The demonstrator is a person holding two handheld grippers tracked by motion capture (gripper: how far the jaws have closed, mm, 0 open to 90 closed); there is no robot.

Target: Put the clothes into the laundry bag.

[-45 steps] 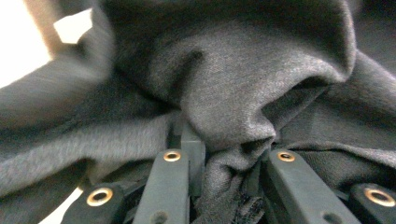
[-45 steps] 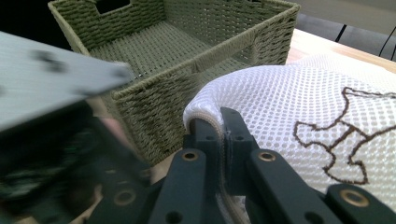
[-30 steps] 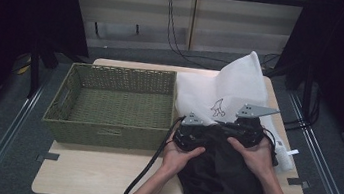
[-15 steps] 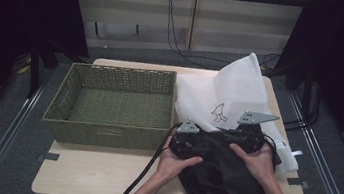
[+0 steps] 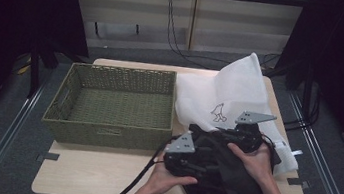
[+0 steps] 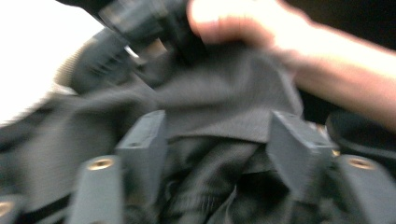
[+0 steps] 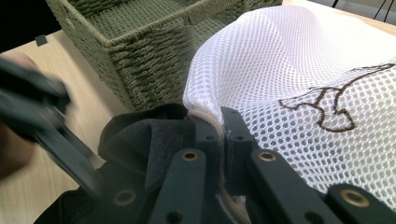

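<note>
A white mesh bag [image 5: 226, 91] with a small embroidered animal lies at the right of the table. A black garment [image 5: 229, 180] is heaped at its near end. My right gripper [image 5: 221, 132] is shut on the bag's rim, and the right gripper view shows the mesh edge [image 7: 205, 109] pinched between my right gripper's [image 7: 223, 126] jaws above the black garment [image 7: 140, 135]. My left gripper [image 5: 201, 157] is pushed into the garment from the left. In the blurred left gripper view my left gripper [image 6: 217, 135] stands open, with black garment [image 6: 219, 107] lying between its jaws.
A green woven basket [image 5: 104, 136] stands on the left half of the wooden table [image 5: 89, 172], close beside the bag; its corner [image 7: 140, 51] is just past my right gripper. A black cable [image 5: 136, 183] trails off the near edge. The floor [image 5: 337, 164] lies beyond the table's right edge.
Both hands have shifted a little toward the near edge with the black garment, the left gripper further and lower. The bag's rim stays pinched in the right gripper.
</note>
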